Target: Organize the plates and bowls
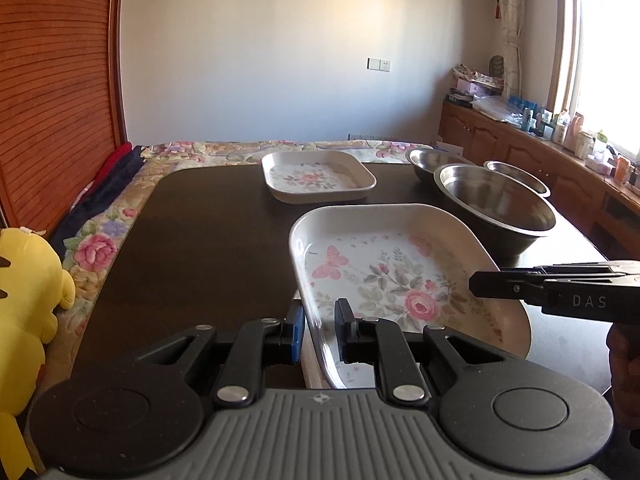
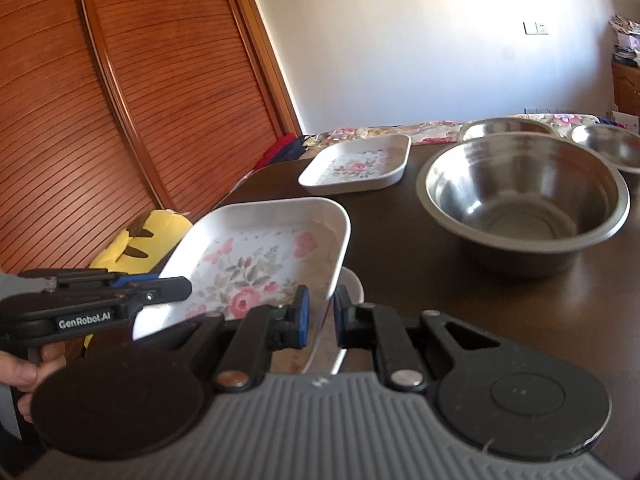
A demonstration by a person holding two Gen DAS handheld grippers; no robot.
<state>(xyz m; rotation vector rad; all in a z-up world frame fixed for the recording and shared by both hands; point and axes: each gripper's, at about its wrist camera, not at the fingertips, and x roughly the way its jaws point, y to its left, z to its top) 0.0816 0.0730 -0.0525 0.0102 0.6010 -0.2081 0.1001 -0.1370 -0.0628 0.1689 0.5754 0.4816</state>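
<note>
- Yellow plush toy (image 1: 28, 300) lies off the dark table (image 1: 200, 240) at 9 o'clock in the left wrist view.
- Left gripper (image 1: 320, 330) straddles the near-left rim of the floral square plate (image 1: 392, 272); the fingers sit close on either side of the rim, seemingly pinching it.
- That plate is lifted and tilted at the table's near edge, with what looks like another white dish (image 2: 354, 284) just beneath it.
- A second floral plate (image 1: 316, 178) rests flat at 12 o'clock.
- Right gripper (image 2: 320, 318) brackets the plate's opposite rim in the same narrow pinch.
- Three steel bowls stand at 1 to 2 o'clock, the large bowl (image 2: 524, 200) nearest.
- The plate is probably light, stiff and glossy, so slippery; two opposite rim holds suit it, kept level.
</note>
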